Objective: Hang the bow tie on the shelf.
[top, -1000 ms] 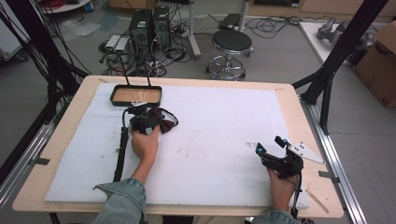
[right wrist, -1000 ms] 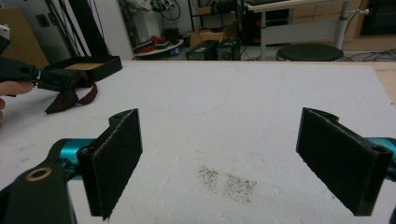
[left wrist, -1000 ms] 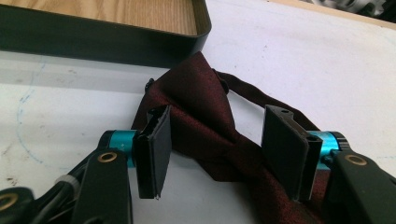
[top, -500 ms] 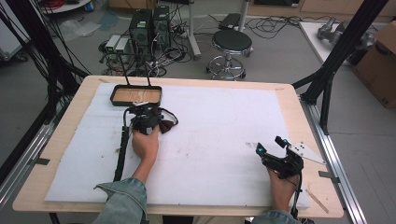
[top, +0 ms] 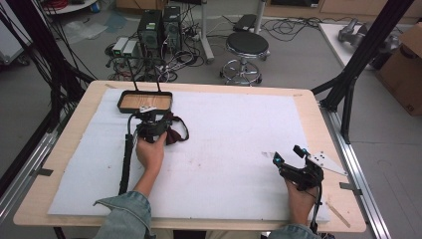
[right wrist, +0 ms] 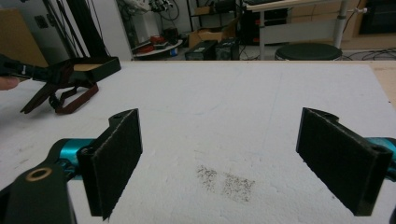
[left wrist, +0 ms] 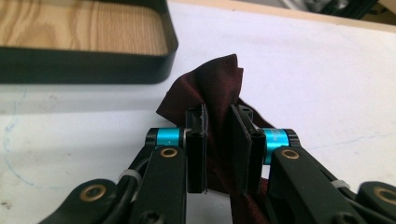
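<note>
A dark red strap of cloth [left wrist: 215, 88] is pinched between the jaws of my left gripper [left wrist: 218, 135], which is shut on it. In the high view the left gripper [top: 149, 122] sits just in front of a black tray [top: 122, 104] with a wooden floor, and the strap [top: 175, 133] loops out to its right on the white mat. My right gripper [top: 287, 155] rests near the table's right front, jaws wide open with nothing between them [right wrist: 219, 158]. From the right gripper view the strap [right wrist: 70, 95] and the tray [right wrist: 100, 65] lie far off to the left.
A white foam mat [top: 234, 129] covers the wooden table [top: 308, 99]. A dark smudge [right wrist: 226, 179] marks the mat between the right jaws. Black frame posts [top: 348, 79] stand at the table's right edge; a stool [top: 246, 47] and computers [top: 159, 25] sit on the floor beyond.
</note>
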The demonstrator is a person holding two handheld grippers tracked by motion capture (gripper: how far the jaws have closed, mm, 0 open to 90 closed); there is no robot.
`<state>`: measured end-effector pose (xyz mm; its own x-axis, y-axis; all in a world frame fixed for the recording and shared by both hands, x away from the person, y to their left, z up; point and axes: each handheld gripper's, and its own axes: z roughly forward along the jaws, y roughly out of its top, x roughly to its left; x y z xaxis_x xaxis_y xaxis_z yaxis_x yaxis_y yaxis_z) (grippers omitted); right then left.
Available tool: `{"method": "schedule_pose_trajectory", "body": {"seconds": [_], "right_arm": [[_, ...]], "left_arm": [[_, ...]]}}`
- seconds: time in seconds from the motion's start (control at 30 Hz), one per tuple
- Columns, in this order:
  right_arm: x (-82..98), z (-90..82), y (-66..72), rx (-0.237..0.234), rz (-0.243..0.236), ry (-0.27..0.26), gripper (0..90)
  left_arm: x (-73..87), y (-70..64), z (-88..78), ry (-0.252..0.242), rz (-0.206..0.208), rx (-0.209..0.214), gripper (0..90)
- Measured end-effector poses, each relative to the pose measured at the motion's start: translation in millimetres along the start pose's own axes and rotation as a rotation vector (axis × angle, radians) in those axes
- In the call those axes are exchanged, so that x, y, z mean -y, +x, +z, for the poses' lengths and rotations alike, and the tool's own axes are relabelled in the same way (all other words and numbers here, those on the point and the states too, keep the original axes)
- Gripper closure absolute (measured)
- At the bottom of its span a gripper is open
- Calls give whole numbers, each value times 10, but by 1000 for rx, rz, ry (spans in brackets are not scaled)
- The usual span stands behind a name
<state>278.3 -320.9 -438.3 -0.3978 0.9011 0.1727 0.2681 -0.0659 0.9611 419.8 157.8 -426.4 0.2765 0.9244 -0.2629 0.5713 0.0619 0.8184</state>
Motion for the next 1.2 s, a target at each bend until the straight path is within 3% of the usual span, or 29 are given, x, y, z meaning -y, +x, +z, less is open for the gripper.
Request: {"method": "schedule_pose_trajectory", "body": {"seconds": [0.23,0.47,0.67,0.87,1.2], "right_arm": [[1,2,-3,1,-1,-2,134],[1,1,-5,2,1,0,134],[0,2,-11,2,-2,-2,134],[0,4,-11,2,4,-3,134],[0,4,-21,1,4,-4,134]], "left_arm": [[-166,26,-143,-50,74,101,767],[-354,43,-259,-95,153,158,767],[-510,18,-327,-106,236,194,768],[-668,-25,-390,-124,321,201,769],[-999,-29,-453,-163,351,215,777]]}}
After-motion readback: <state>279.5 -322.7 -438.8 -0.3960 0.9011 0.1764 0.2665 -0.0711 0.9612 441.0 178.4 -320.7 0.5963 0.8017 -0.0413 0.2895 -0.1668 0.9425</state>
